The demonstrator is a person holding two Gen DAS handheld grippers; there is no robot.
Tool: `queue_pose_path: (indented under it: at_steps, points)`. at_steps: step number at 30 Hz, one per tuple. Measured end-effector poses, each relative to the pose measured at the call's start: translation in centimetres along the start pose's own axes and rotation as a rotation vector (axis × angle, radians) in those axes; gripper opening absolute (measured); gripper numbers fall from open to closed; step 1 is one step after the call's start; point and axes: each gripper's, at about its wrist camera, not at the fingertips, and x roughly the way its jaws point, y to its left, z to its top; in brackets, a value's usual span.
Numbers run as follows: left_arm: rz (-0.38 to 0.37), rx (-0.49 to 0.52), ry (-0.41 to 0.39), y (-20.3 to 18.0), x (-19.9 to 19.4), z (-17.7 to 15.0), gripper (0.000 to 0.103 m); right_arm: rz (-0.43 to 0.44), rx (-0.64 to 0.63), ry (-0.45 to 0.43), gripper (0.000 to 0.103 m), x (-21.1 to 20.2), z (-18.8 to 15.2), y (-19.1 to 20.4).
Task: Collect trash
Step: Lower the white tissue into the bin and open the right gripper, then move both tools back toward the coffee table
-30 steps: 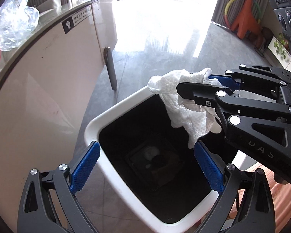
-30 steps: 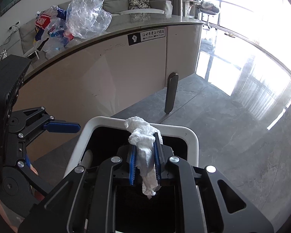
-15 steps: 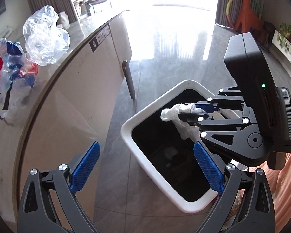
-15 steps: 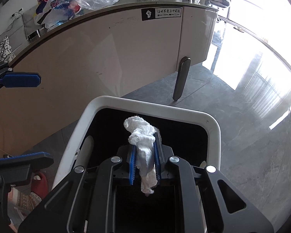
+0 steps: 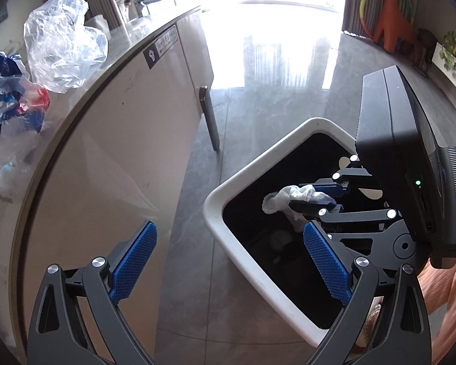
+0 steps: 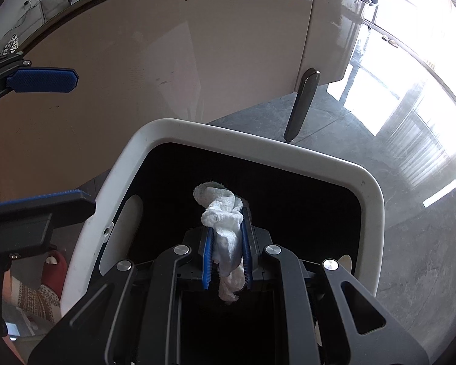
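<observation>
My right gripper (image 6: pixel 226 257) is shut on a crumpled white paper towel (image 6: pixel 225 222) and holds it down inside the mouth of a white trash bin (image 6: pixel 371 213) with a black inside. In the left wrist view the towel (image 5: pixel 288 202) hangs from the right gripper (image 5: pixel 314 196) over the bin (image 5: pixel 228 231). My left gripper (image 5: pixel 228 264) is open and empty, raised above the floor to the left of the bin. Some pale trash lies at the bin's bottom, dim.
A beige table (image 5: pixel 106 140) with a dark leg (image 5: pixel 209 118) stands left of the bin. On its top lie a clear plastic bag (image 5: pixel 63 51) and a colourful wrapper bag (image 5: pixel 12 103). Grey tiled floor (image 5: pixel 273 115) stretches beyond. A person's slippered foot (image 6: pixel 53 266) is beside the bin.
My left gripper has pulled up and back from the bin toward the table. My right gripper has lowered the towel deeper into the bin, still shut on it.
</observation>
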Motion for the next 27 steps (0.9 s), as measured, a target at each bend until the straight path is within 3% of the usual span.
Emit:
queue_pose_path:
  at_steps: [2, 3, 5, 9, 18, 21, 27]
  points:
    - [0.001, 0.002, 0.004, 0.1, 0.5, 0.2, 0.097, 0.003, -0.008, 0.011, 0.021, 0.3, 0.0, 0.0]
    - [0.001, 0.004, 0.008, 0.2, 0.7, 0.2, 0.097, 0.003, -0.011, 0.015, 0.051, 0.4, 0.0, 0.0]
    - [0.002, 0.001, 0.01, 0.3, 1.1, 0.3, 0.097, -0.017, -0.004, 0.001, 0.099, 0.6, 0.3, -0.2]
    - [0.002, -0.007, 0.011, 0.6, 1.4, 0.4, 0.097, 0.005, 0.006, 0.014, 0.098, 0.8, 0.5, -0.4]
    - [0.02, -0.032, -0.009, 1.3, -0.2, 0.3, 0.097, -0.02, 0.003, -0.06, 0.098, -1.1, 0.6, -0.1]
    - [0.033, -0.054, -0.029, 1.7, -1.6, 0.3, 0.097, -0.017, 0.017, -0.093, 0.098, -3.0, 0.4, 0.2]
    - [0.07, -0.121, -0.099, 3.1, -5.8, -0.2, 0.097, -0.019, 0.027, -0.239, 0.098, -9.5, 1.1, 0.8]
